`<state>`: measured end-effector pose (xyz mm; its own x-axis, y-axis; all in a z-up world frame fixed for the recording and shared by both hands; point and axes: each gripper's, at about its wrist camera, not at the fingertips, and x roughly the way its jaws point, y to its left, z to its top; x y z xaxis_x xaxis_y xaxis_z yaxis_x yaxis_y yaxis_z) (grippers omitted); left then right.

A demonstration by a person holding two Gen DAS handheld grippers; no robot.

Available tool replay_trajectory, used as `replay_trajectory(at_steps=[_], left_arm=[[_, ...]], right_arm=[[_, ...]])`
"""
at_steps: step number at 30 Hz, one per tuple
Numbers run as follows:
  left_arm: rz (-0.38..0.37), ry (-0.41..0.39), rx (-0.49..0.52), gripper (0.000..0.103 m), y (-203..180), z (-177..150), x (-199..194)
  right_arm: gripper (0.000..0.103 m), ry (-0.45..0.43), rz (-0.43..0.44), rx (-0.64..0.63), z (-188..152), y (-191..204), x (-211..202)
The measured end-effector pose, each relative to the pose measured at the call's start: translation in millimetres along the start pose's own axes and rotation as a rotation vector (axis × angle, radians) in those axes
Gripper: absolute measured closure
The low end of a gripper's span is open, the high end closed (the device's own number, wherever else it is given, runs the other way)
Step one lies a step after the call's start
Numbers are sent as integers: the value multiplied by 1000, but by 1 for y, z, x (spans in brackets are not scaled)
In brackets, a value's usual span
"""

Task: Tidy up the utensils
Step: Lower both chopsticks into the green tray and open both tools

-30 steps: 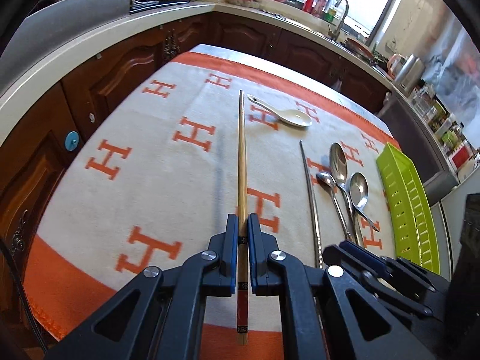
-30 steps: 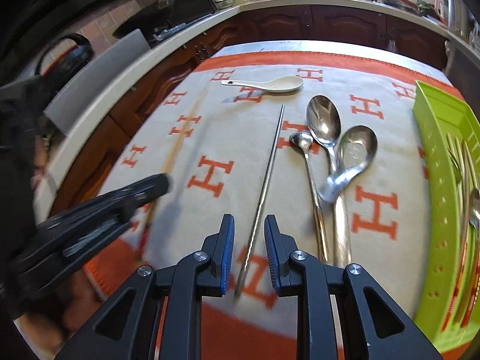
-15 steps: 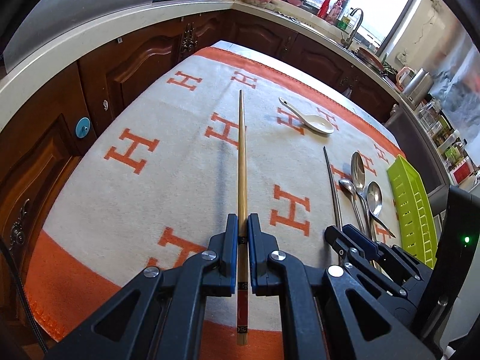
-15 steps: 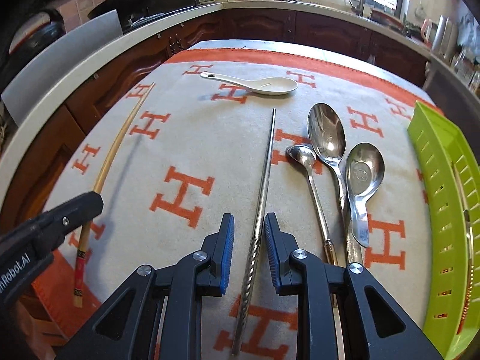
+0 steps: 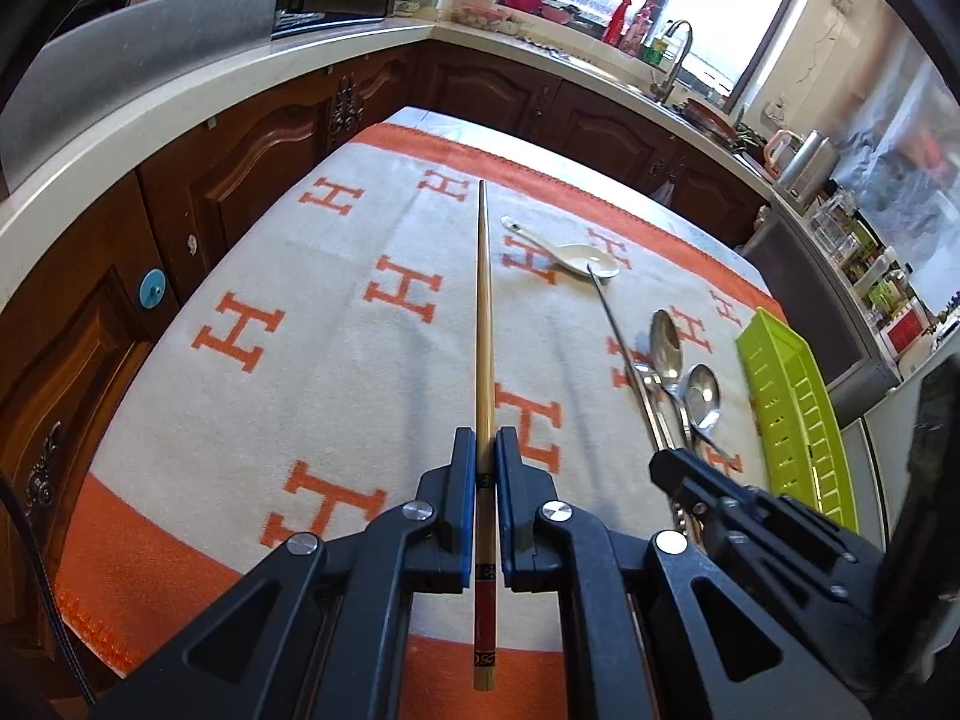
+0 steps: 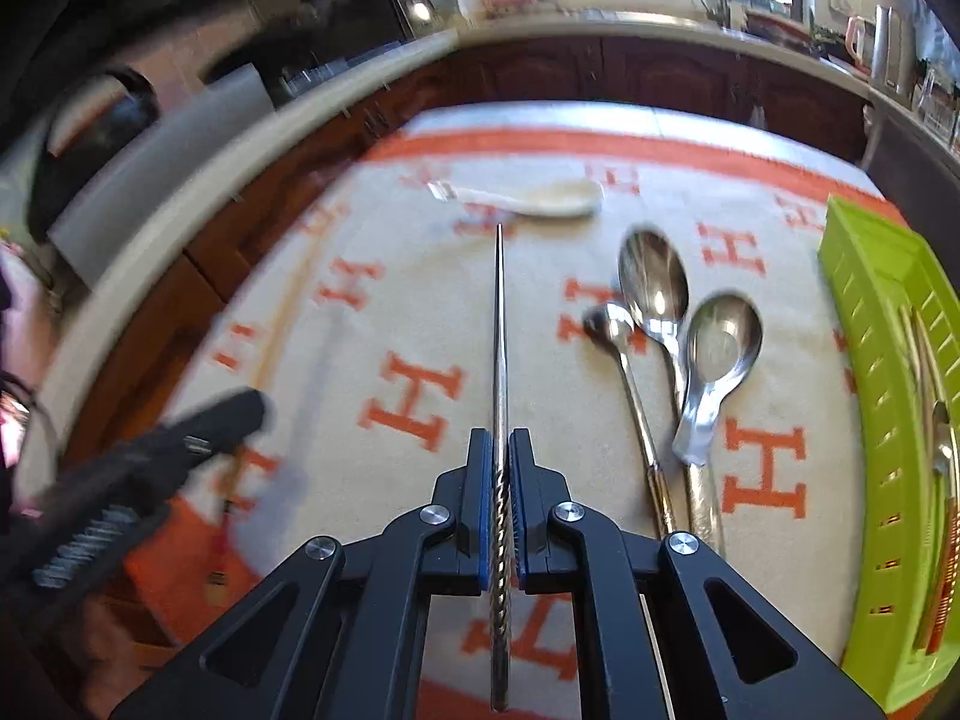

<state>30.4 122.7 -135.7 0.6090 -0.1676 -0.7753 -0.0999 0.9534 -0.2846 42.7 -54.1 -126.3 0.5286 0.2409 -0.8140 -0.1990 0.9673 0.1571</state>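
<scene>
My left gripper is shut on a wooden chopstick with a red end and holds it above the cloth, pointing away. My right gripper is shut on a metal chopstick and holds it lifted; that chopstick also shows in the left wrist view. Three metal spoons lie on the cloth right of it. A white ceramic spoon lies farther back. A green utensil tray at the right edge holds several utensils.
A beige cloth with orange H marks covers the table. Dark wood cabinets and a white counter run along the left and back. A sink and bottles stand by the window.
My right gripper has closed on the metal chopstick and lifted it off the cloth. My left gripper still holds the wooden chopstick and has shifted a little.
</scene>
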Motion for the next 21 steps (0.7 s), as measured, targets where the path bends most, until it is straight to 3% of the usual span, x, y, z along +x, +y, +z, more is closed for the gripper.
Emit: replay_trajectory(at_steps=[8,15,21], left_arm=[[-105,20,86,99,-65,10,-11],[-226,114,170,99,-151,14,10],[-286,221,184,99,-217,9,44]], right_arm=[[98,-112,-8,129,10,-61,-78],[98,-105,-110,237,8,-153,-112],[98,-63,-150,323,1,-222,-111]])
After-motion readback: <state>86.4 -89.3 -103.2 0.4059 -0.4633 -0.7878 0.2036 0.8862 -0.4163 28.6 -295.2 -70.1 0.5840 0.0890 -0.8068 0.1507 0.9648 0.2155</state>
